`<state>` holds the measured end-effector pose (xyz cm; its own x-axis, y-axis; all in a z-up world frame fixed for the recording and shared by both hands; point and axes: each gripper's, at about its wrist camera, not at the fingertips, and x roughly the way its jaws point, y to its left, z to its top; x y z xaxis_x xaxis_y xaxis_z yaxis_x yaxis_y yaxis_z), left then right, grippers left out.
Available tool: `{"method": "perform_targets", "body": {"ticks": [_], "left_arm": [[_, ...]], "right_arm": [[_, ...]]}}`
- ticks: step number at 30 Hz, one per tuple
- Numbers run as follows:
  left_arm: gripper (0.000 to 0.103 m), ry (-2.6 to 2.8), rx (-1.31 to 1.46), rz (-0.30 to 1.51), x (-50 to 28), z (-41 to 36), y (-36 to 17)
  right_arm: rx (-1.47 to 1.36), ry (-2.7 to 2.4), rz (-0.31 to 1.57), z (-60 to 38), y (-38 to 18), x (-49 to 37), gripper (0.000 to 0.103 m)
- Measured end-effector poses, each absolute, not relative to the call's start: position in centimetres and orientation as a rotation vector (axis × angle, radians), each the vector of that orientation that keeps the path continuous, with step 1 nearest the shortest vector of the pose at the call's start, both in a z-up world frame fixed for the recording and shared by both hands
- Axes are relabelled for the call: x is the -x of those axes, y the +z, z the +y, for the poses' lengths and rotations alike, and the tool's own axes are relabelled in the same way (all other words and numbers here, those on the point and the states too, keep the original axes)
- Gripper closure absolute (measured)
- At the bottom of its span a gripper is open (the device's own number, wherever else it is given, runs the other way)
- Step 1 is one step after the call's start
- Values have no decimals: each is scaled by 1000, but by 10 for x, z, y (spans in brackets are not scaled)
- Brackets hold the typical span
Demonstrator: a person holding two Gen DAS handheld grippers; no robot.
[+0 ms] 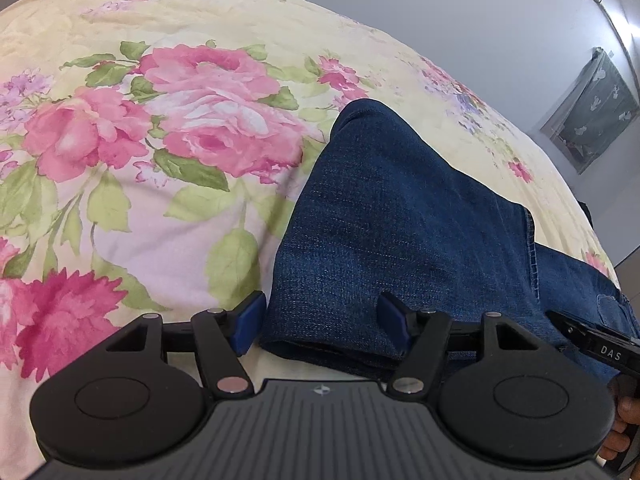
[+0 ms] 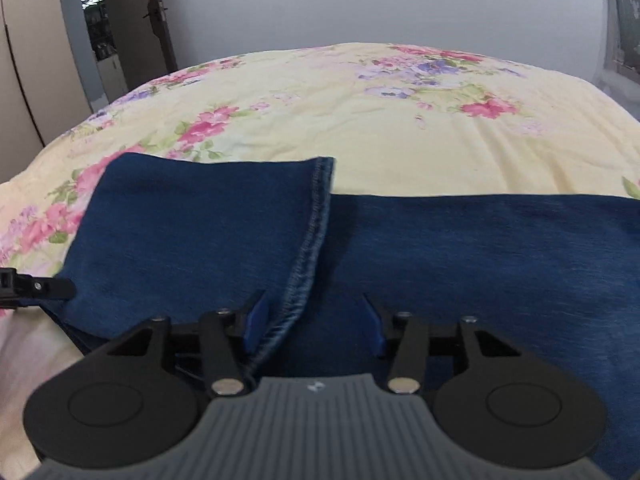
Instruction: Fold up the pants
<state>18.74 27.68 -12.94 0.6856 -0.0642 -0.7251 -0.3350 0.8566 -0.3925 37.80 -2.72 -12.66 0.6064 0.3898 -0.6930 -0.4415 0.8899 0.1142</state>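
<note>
Dark blue jeans [image 1: 392,216] lie partly folded on a floral bedspread [image 1: 168,128]. In the right wrist view the leg end with its stitched hem [image 2: 312,248] lies folded over the rest of the jeans [image 2: 480,248]. My left gripper [image 1: 322,326] is open, jaws wide, at the near folded edge of the denim. My right gripper [image 2: 314,320] is open, just above the hem, holding nothing. The right gripper's side shows in the left wrist view [image 1: 596,344], and the left gripper's tip shows in the right wrist view [image 2: 36,288].
The bedspread [image 2: 360,120] stretches beyond the jeans to a white wall. A doorway [image 2: 104,32] stands at the far left, and a curtained window [image 1: 592,112] is on the right wall. A hand [image 1: 624,432] holds the right gripper.
</note>
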Motion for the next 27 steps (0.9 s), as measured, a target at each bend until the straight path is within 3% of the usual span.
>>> {"method": "perform_targets", "body": {"ticks": [7,14,17,24,27], "left_arm": [[30,225,546,817,-185,271,-117],[30,189,429,751,-181,245,-93],[29,156,396,747,-193,228,-80],[23,18,355,741,-227,153,-66],[23,-43,328,753,-244,109,-66]], "right_arm": [[201,488,790,-46,-125,-338,59],[-41,377,759,-129,-102,-322,58],[-324,252,744,-214,-89,-326,57],[-584,-10,706,-352,-91,-327,43],[-609,-68,695,-385,-94,-324,43]]}}
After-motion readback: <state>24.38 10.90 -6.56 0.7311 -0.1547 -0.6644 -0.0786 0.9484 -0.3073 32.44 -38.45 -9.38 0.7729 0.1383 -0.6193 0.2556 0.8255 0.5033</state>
